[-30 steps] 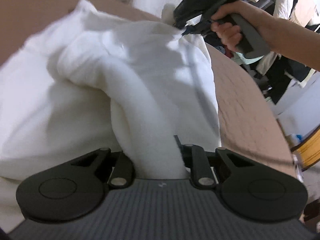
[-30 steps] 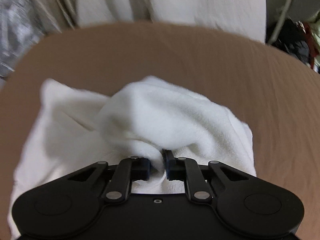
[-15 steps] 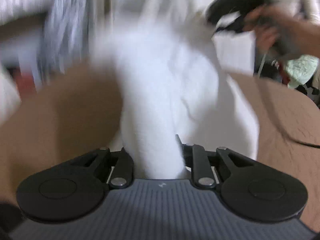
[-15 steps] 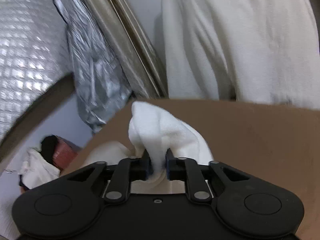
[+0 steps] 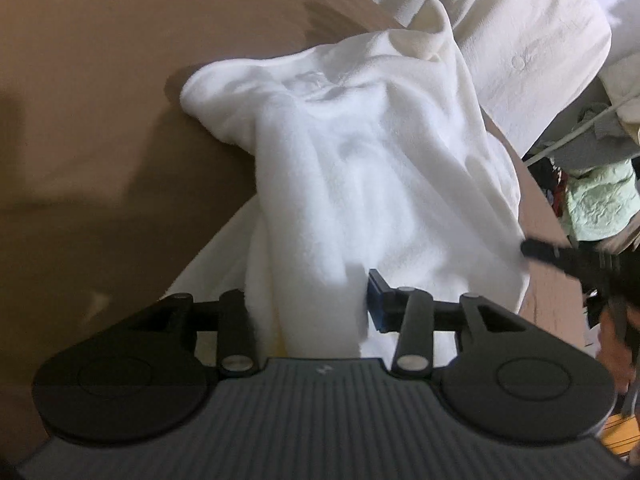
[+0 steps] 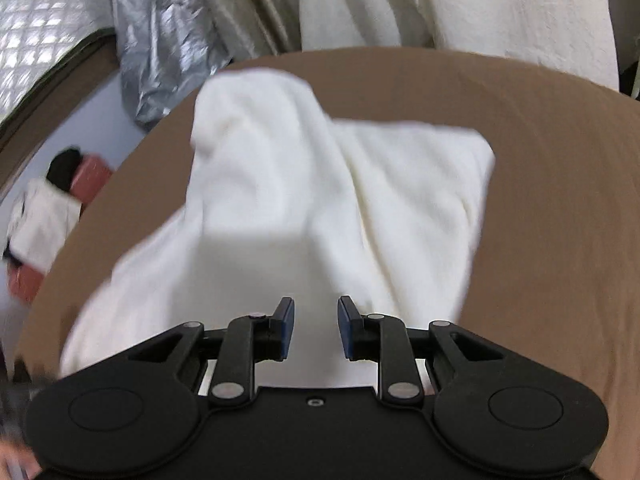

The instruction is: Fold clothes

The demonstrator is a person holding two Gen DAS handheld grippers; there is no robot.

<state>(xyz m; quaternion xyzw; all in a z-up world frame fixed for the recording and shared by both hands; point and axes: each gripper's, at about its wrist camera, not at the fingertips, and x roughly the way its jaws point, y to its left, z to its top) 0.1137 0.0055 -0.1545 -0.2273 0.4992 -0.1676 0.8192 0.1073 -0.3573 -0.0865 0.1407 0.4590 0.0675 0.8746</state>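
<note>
Left gripper [image 5: 310, 300]: fingers pinched on thick bunch of white garment [image 5: 360, 168].
Right gripper [image 6: 316, 330]: jaws parted, nothing between, hovering over same garment.
Garment: rumpled heap on brown table [image 6: 560, 220], one part raised toward left gripper.
Farther: cream bedding [image 6: 480, 8].
Judgement: mid-fold; right needs new hold on free edge.

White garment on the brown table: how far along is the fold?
Barely begun. The white garment lies bunched on the brown table. The left gripper holds a bunch of it; the right gripper is open, empty. Spreading and every fold remain.
</note>
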